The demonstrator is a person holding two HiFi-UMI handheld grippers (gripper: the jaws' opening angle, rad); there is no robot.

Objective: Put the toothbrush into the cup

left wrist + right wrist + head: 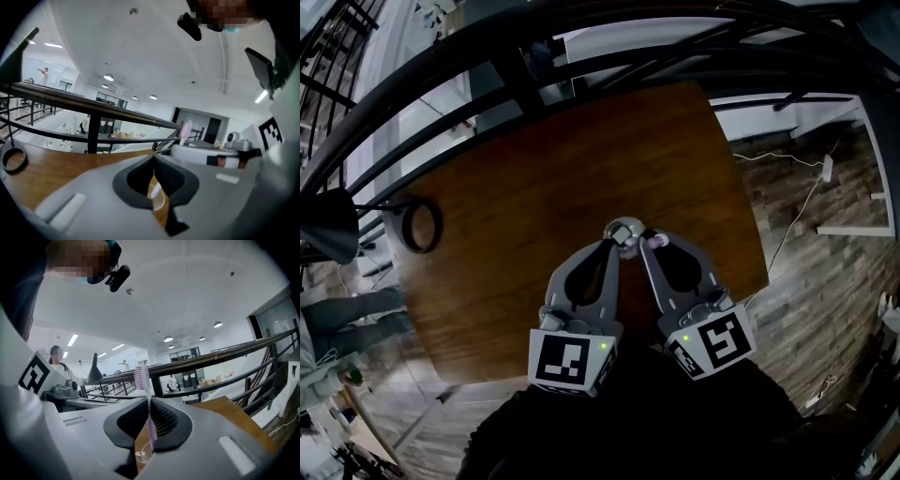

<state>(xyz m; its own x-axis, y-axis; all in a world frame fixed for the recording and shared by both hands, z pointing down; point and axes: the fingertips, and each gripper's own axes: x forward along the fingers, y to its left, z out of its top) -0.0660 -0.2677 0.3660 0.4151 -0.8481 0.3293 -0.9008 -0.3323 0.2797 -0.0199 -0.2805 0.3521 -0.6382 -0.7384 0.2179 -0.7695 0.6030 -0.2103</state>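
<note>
One toothbrush (150, 425), one cup (142, 456), one table (534, 169)

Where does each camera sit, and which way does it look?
Head view: on the person's head, facing steeply down at the wooden table; left gripper and right gripper show.
Left gripper view: on the left gripper, facing along its own jaws toward the railing.
Right gripper view: on the right gripper, facing along its own jaws, shut on the toothbrush.
Shared: all three see the clear cup.
</note>
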